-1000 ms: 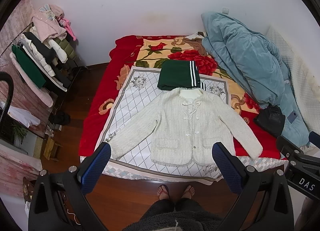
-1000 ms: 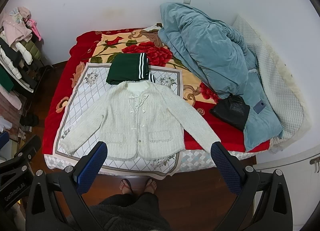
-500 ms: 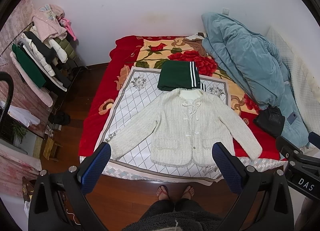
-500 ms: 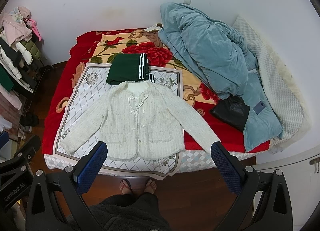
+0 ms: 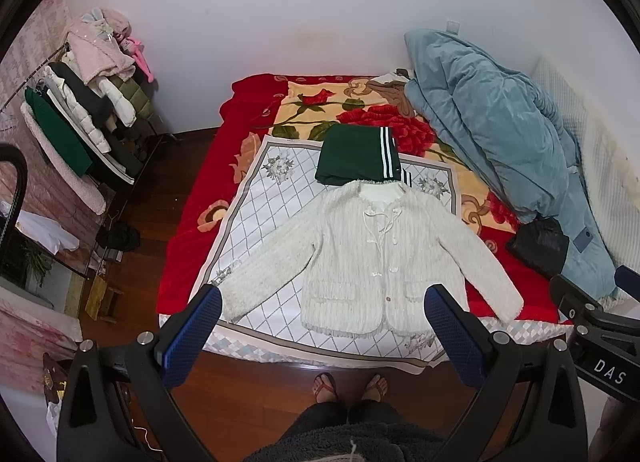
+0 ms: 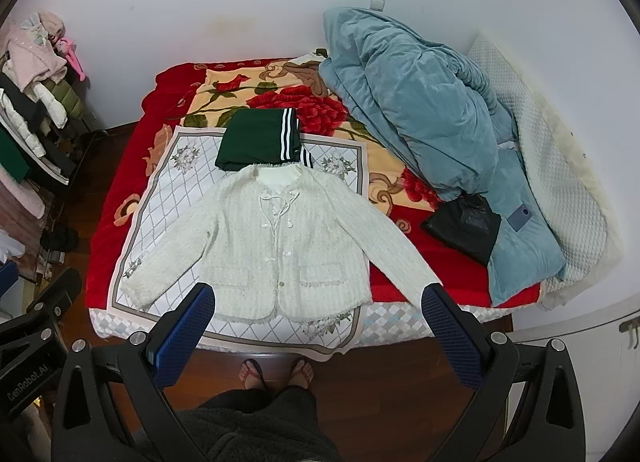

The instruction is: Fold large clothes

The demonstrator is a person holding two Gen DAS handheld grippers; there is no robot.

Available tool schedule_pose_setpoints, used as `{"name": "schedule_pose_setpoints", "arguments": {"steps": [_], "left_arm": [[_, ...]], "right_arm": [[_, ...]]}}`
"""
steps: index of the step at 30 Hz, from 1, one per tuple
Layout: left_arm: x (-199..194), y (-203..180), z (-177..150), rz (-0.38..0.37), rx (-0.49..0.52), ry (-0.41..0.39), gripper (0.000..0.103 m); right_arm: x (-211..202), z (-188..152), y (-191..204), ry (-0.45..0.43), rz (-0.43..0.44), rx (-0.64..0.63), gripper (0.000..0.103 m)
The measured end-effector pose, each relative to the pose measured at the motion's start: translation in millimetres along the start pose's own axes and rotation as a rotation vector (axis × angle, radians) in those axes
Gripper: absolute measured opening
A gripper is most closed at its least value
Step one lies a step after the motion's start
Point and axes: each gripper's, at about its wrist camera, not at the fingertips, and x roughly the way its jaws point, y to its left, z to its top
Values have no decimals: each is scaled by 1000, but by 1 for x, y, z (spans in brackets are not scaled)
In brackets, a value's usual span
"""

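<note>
A white knitted cardigan [image 5: 360, 258] lies flat and face up on a diamond-patterned cloth [image 5: 264, 198] at the near end of the bed, sleeves spread to both sides. It also shows in the right wrist view [image 6: 280, 238]. A folded dark green garment with white stripes [image 5: 356, 160] [image 6: 260, 138] lies just beyond its collar. My left gripper [image 5: 324, 302] is open and empty, held high above the bed's near edge. My right gripper [image 6: 320, 300] is open and empty at a similar height.
A heaped teal duvet [image 6: 420, 110] and a black bag [image 6: 464, 228] fill the bed's right side. A red floral blanket [image 5: 200, 190] covers the bed. A clothes rack [image 5: 80, 114] stands at left. The person's feet [image 6: 276, 374] are on the wooden floor.
</note>
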Motion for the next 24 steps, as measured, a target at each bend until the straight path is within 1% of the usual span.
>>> {"name": "schedule_pose_setpoints", "arguments": {"steps": [14, 15, 17, 18, 19, 21, 22, 24], "left_arm": [[4, -2, 0, 1, 5, 0, 103], [6, -4, 4, 3, 8, -3, 103], [13, -7, 10, 23, 10, -29, 103], [22, -8, 14, 34, 11, -49, 103], [32, -9, 18, 42, 13, -61, 103], [59, -10, 24, 68, 24, -83, 103], [73, -13, 26, 82, 34, -88, 103], [103, -15, 29, 117, 50, -92, 103]], "right_arm": [[5, -5, 6, 14, -1, 9, 103], [3, 3, 9, 14, -1, 5, 103], [13, 4, 7, 30, 7, 29, 103], [15, 5, 8, 33, 11, 36, 103], [31, 7, 0, 26, 35, 87, 103], [43, 9, -11, 27, 45, 131, 103], [70, 6, -29, 33, 35, 207, 103], [99, 2, -54, 53, 22, 286, 103]]}}
